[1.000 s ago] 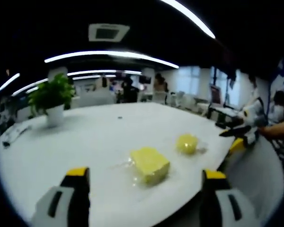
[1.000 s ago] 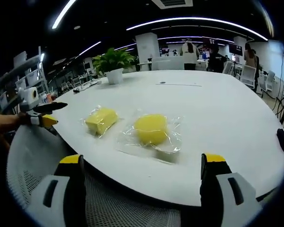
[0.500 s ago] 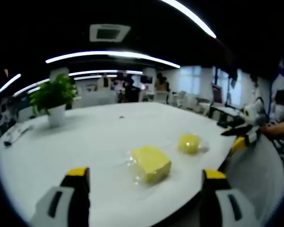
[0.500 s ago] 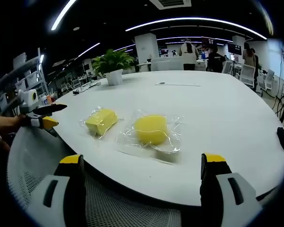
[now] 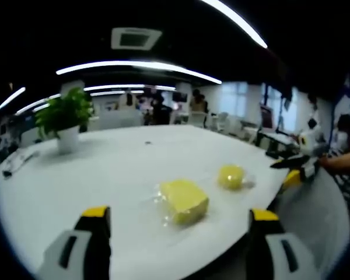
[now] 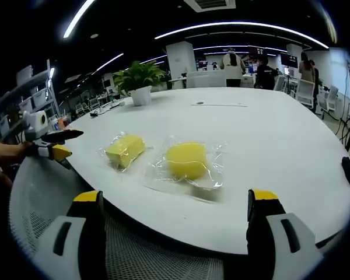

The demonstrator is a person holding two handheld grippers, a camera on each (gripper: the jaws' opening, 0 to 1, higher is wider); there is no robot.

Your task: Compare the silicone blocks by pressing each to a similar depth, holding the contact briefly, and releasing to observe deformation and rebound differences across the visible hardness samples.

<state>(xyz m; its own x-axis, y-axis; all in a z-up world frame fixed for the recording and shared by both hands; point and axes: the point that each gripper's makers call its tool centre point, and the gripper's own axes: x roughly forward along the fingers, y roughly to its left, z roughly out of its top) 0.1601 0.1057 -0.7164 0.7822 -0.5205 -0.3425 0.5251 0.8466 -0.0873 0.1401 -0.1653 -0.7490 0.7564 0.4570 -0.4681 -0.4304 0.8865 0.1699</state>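
Left tool (image 5: 178, 233): jaws apart, gripping nothing, held above the near edge of the white counter (image 5: 116, 157). In the left gripper view the square yellow block (image 5: 184, 201), in a clear wrapper, lies on the counter between the jaws and just beyond their tips. The round yellow block (image 5: 230, 176), also wrapped, lies farther off to the right, near the counter edge and apart from the square one. The right tool (image 5: 294, 166) enters at the far right, held off the counter edge.

Right tool (image 6: 178, 233): jaws apart, gripping nothing, held off the counter edge over a white mesh chair back (image 6: 157, 256). In the right gripper view the round block (image 6: 186, 159) lies ahead between the jaws; the square block (image 6: 125, 149) lies to its left, not touching it. The left tool (image 6: 49, 146) appears at the far left. A potted plant (image 6: 140, 79) stands on the far side of the counter
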